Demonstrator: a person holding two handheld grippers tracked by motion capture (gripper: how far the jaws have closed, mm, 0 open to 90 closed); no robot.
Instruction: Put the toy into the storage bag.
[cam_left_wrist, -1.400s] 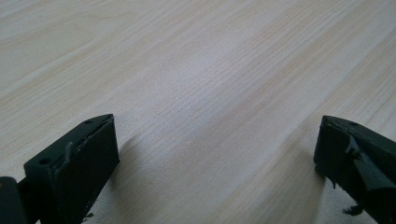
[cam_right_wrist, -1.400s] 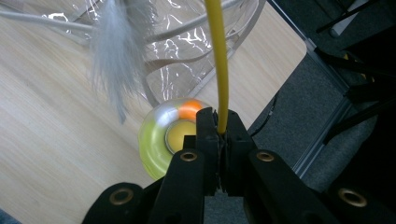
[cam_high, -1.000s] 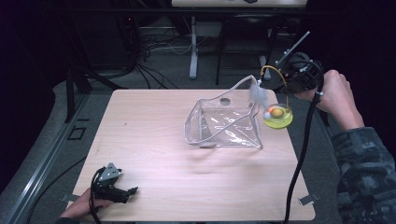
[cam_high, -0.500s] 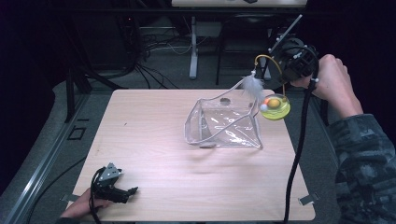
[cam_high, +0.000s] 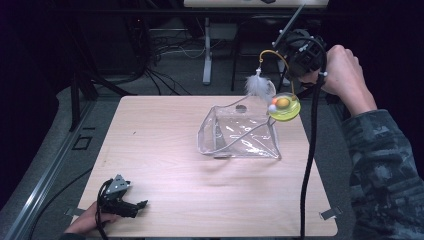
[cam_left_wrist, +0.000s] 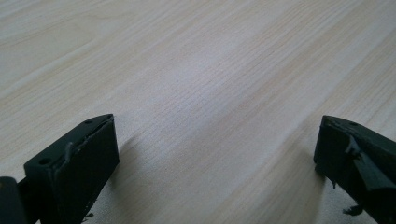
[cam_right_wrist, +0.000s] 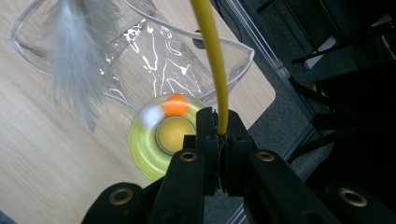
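A cat toy hangs from my right gripper (cam_high: 291, 62) over the table's far right corner. It has a thin yellow wire (cam_high: 274, 52), a white feather (cam_high: 258, 86) and a yellow-green disc (cam_high: 284, 106) carrying an orange and a white ball. In the right gripper view the jaws (cam_right_wrist: 218, 125) are shut on the wire (cam_right_wrist: 212, 56), with the disc (cam_right_wrist: 152, 142) and the feather (cam_right_wrist: 74, 60) below. A clear plastic bag (cam_high: 240, 135) lies open on the table just left of the disc. My left gripper (cam_high: 136, 205) rests at the near left corner, open (cam_left_wrist: 215, 154) and with nothing between its jaws.
The wooden table (cam_high: 165, 130) has bare room to the left of and in front of the bag. The right gripper's black cable (cam_high: 309, 150) hangs down along the table's right side. Beyond the far edge are a stand (cam_high: 207, 55) and floor cables (cam_high: 160, 75).
My right gripper has risen and shifted a little left with the toy, so the disc now hangs higher above the corner and the feather has swung. The left gripper has not moved.
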